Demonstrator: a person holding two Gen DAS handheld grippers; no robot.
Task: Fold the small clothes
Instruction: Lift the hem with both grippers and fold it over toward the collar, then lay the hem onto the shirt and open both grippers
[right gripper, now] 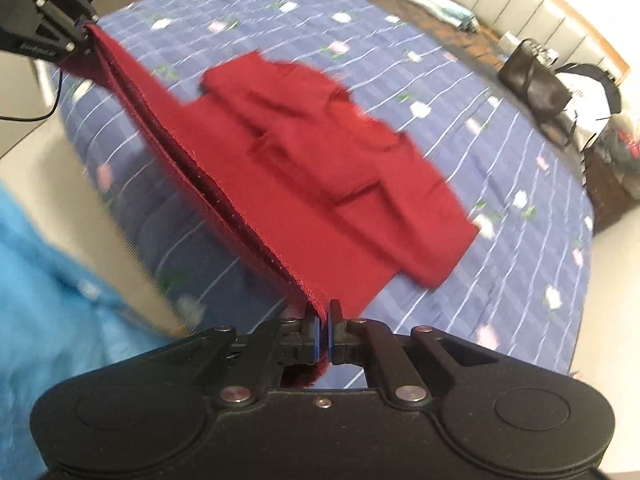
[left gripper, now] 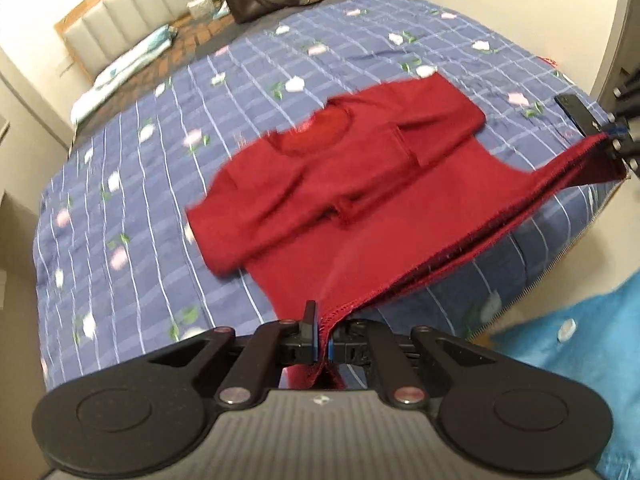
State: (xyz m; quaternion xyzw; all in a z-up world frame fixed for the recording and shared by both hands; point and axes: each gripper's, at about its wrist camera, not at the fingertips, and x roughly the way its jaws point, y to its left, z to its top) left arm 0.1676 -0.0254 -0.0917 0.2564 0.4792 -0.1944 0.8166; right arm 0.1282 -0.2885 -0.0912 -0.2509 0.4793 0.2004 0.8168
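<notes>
Both grippers clamped on red shirt (left gripper: 340,184) hem corners: left gripper (left gripper: 323,344), right gripper (right gripper: 323,334). Hem lifted taut, sleeves folded in, rest on blue bedspread (left gripper: 140,184).

Even, soft indoor light; no glare. Strong fisheye bending at edges, dark corners. Motion blur throughout.

Red shirt (left gripper: 320,184), blue floral checked bedspread (left gripper: 140,184)

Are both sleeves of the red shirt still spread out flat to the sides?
No. In the left wrist view both sleeves of the red shirt lie folded inward across its chest.
</notes>
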